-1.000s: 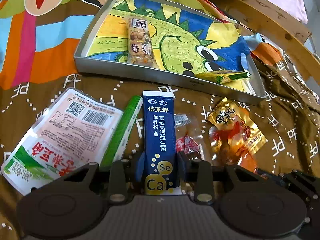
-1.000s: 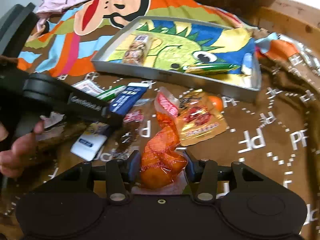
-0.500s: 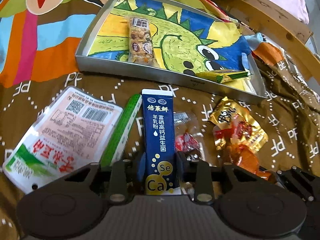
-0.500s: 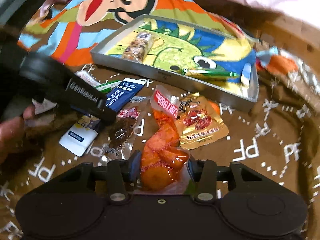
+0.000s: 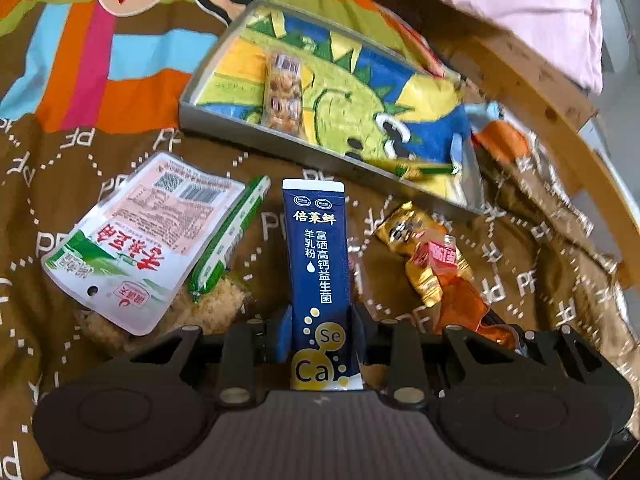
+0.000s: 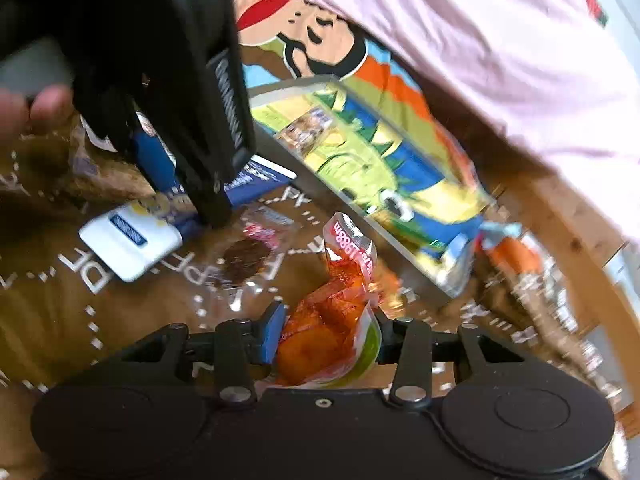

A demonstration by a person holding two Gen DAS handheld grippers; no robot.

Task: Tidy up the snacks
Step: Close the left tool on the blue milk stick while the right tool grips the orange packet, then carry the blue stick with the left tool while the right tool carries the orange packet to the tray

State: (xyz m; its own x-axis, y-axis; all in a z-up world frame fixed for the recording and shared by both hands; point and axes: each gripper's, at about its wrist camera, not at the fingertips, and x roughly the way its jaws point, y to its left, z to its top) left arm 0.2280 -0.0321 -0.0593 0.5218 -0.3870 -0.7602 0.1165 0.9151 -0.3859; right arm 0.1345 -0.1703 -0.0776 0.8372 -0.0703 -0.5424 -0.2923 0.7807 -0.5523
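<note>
Now both jaws clenched: left gripper (image 5: 320, 332) on blue milk-powder sachet (image 5: 318, 264), right gripper (image 6: 326, 334) on orange snack pouch (image 6: 332, 320), both just lifted off the bedspread (image 5: 280, 240) near the tin tray (image 5: 248, 136); carry to tray likely next

Tray (image 5: 256, 140) middle free — loose packets (image 5: 144, 240) crowd blanket (image 5: 72, 176) before it.
</note>
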